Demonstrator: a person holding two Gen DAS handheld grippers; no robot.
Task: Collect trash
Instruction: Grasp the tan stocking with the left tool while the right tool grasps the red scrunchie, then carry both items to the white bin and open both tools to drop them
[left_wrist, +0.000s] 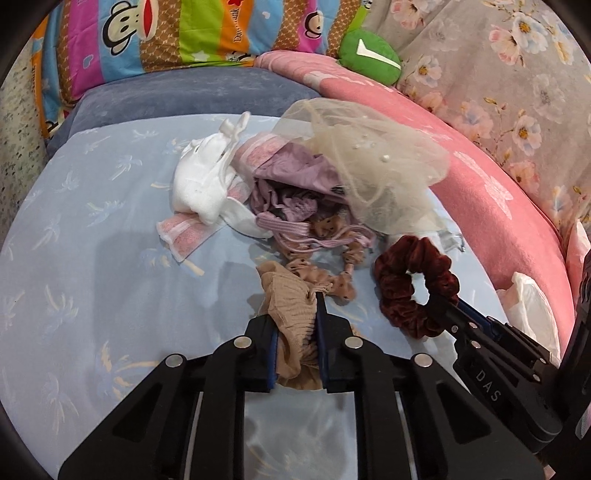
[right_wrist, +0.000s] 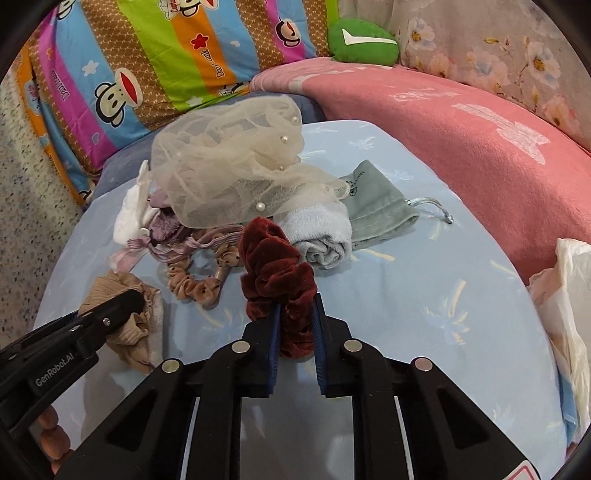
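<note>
- Progress looks early: 2 items are gripped, none visibly bagged yet, and the main heap lies untouched on the pale blue palm-print bed sheet.
- Left gripper has its fingers pinching the tan ribbed fabric piece, bunched and crumpled, low on the sheet at the near edge of the heap.
- Heap left to clear, left to right: a white fluffy cloth, a pink striped towel, a mauve crumpled garment, a beige spotted scrunchie, a cream tulle piece with pearls and a grey-green drawstring pouch.
- Right gripper has its fingers clamped on the dark red velvet scrunchie, a puffy ring standing upright.
- A white plastic bag sits at the far right, probably where the trash goes.
</note>
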